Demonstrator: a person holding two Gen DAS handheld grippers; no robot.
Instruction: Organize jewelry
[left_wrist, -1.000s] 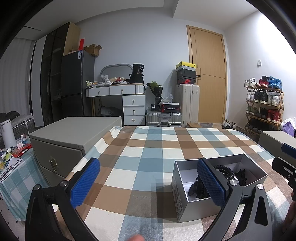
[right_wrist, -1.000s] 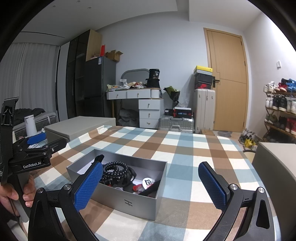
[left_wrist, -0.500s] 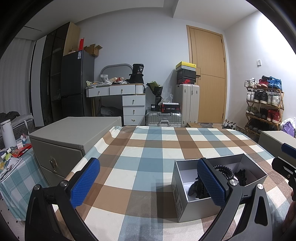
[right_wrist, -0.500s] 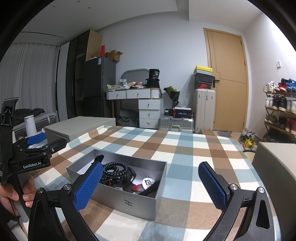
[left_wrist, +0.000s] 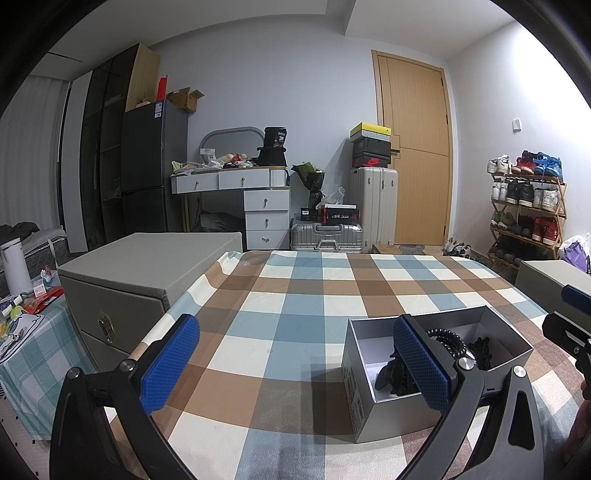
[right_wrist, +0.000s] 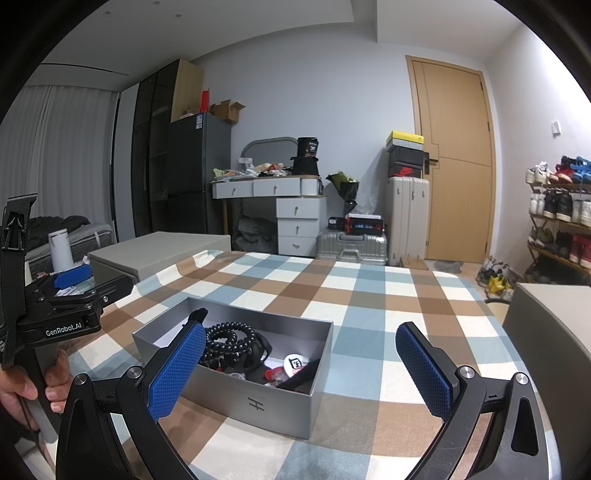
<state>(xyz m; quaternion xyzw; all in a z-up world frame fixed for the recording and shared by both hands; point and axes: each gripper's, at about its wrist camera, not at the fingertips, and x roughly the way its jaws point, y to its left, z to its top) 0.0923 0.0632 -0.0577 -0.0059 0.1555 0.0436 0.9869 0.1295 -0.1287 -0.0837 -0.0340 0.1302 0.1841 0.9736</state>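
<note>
An open grey box (right_wrist: 255, 398) stands on the checked tablecloth (right_wrist: 369, 295). It holds a black bead bracelet (right_wrist: 231, 341), a white round badge (right_wrist: 295, 363), small red pieces and a dark strap. It also shows in the left wrist view (left_wrist: 399, 421), at the right. My left gripper (left_wrist: 295, 363) is open and empty, left of the box and above the cloth. My right gripper (right_wrist: 301, 373) is open and empty, just in front of the box; its left finger (right_wrist: 177, 369) overlaps the box's near left corner.
A grey storage box (left_wrist: 147, 273) stands left of the table, another (right_wrist: 550, 332) at the right. A small side table (left_wrist: 26, 332) with clutter and a white bottle is far left. Behind are a dresser, suitcases, a door and a shoe rack (left_wrist: 528, 210).
</note>
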